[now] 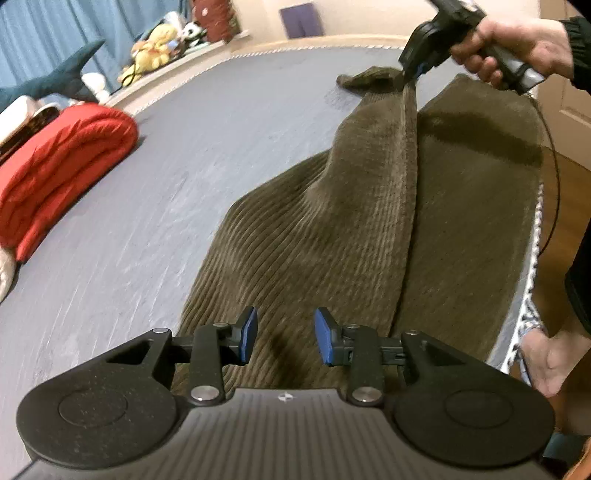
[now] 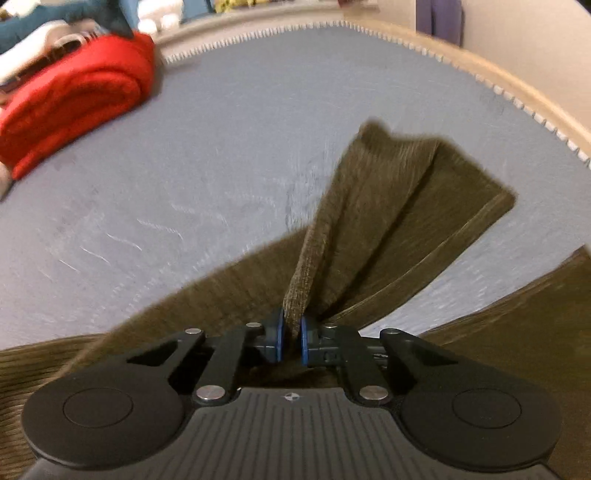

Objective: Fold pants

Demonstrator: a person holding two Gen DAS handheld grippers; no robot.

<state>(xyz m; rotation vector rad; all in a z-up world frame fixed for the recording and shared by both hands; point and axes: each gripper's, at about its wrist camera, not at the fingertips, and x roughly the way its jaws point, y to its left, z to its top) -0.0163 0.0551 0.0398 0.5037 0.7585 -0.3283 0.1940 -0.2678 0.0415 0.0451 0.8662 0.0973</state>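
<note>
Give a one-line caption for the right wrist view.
Right gripper pinches a fold of the olive corduroy pants above the blue-grey bed.

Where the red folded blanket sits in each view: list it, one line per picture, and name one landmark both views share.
Left wrist view: the red folded blanket lies at the left edge, on the grey bed cover, well left of the brown corduroy pants.
Right wrist view: the blanket lies in the upper left corner, on the same cover, far from the pants.
Shared landmark: the purple cloth on the far wall.
</note>
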